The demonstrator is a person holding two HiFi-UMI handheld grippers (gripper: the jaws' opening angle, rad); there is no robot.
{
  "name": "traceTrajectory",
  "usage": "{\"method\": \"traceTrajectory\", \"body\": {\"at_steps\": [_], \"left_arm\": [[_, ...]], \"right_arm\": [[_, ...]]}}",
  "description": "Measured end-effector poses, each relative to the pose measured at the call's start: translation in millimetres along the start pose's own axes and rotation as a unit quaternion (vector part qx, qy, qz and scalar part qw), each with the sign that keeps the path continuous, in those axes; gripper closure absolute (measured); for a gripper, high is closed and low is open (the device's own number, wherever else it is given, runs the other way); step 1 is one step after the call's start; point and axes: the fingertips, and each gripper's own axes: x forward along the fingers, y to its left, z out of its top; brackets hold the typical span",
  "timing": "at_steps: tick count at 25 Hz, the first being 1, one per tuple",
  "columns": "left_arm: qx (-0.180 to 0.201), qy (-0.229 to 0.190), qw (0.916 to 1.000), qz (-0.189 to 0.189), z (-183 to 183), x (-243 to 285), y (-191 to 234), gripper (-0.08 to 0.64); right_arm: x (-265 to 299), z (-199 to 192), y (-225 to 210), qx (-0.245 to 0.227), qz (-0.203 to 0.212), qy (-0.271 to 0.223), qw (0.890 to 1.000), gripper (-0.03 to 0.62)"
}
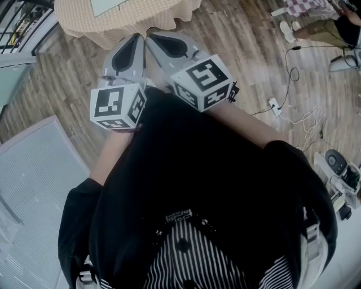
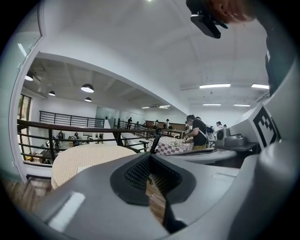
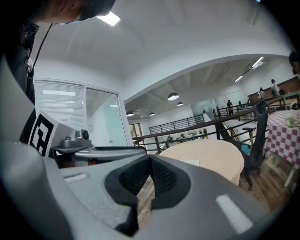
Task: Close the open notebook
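Head view: we look steeply down on our black top [image 1: 197,169] and on both claws, held side by side above the wooden floor [image 1: 242,51] with their tips close together.
Left claw [image 1: 134,40]: clenched; in the left gripper view its ribbed pads meet with nothing between them, and only a thin slit lower down shows the floor.
Right claw [image 1: 153,39]: clenched and empty too, its pads together in the right gripper view.
Table [image 1: 73,22]: round, under a tan cloth, far ahead of both claws and apart from them.
Notebook [image 1: 107,5]: a pale flat rectangle on that table, which we take for it; the frame edge cuts it off, and we cannot tell whether it lies open or closed.
Left of us: a grey mat [image 1: 34,186] on the floor.
Right of us: a white cord [image 1: 304,121] and a power strip [image 1: 274,105].
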Motion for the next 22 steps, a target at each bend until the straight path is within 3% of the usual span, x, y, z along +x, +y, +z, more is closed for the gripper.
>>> {"method": "traceTrajectory", "body": {"at_steps": [13,22], "left_arm": [[-0.010,0.005,0.9992,-0.039,22.5,32.2,105.0,0.561],[-0.035,0.001,0.9987,-0.037,18.4,32.0,189.6,0.561]], "right_arm": [[110.2,28.4,-2.5,0.009,-0.035,0.006,0.999,0.591],[191.4,25.8,17.9,0.008,-0.031,0.026,0.999,0.591]]}}
